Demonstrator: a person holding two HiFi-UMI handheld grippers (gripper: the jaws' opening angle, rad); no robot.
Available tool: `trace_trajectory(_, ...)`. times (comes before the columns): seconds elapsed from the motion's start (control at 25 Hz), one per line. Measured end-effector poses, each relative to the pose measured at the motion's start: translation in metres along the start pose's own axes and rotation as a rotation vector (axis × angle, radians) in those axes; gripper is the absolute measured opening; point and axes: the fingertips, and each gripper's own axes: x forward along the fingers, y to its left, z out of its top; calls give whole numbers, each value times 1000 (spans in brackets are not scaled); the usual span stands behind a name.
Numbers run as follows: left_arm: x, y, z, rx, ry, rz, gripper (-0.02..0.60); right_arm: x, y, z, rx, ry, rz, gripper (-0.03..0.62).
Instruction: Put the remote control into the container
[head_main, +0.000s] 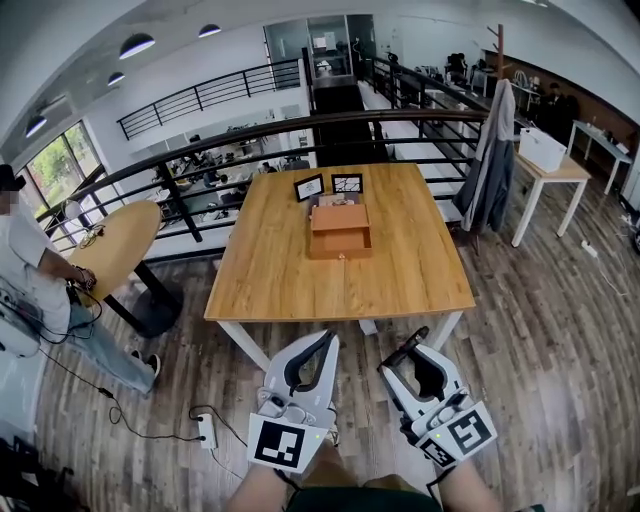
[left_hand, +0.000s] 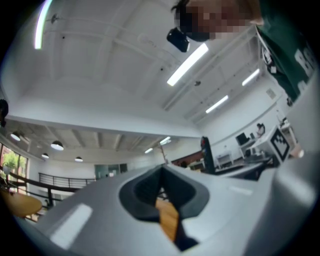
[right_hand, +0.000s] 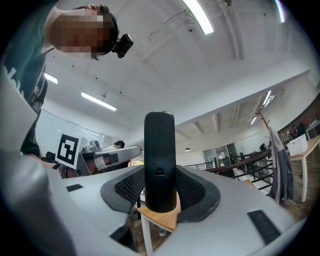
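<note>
- Wooden table (head_main: 290, 270) straight ahead of me in a big open office, with the container (head_main: 340, 232) sitting near its middle.
- My right tongs (head_main: 405, 358) are clamped on the black remote control (right_hand: 159, 160). It stands upright between the pads, short of the table's near edge and well apart from the container.
- My left tongs (head_main: 327, 340) are pinched together with nothing in them, just beside the right ones.
</note>
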Motion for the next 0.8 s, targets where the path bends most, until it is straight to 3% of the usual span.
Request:
trace_trajectory(0.24,31,49,-20,-7,-14,21,0,57,-23,-12,-7,20,8,198)
trace_trajectory(0.44,65,95,-52,-10,20,15,0,118,-47,-26,-13,13,1,198)
trace_trajectory(0.8,144,162,-89,-48,36,-24,1,200,-105,-39,-10,43,-53,198)
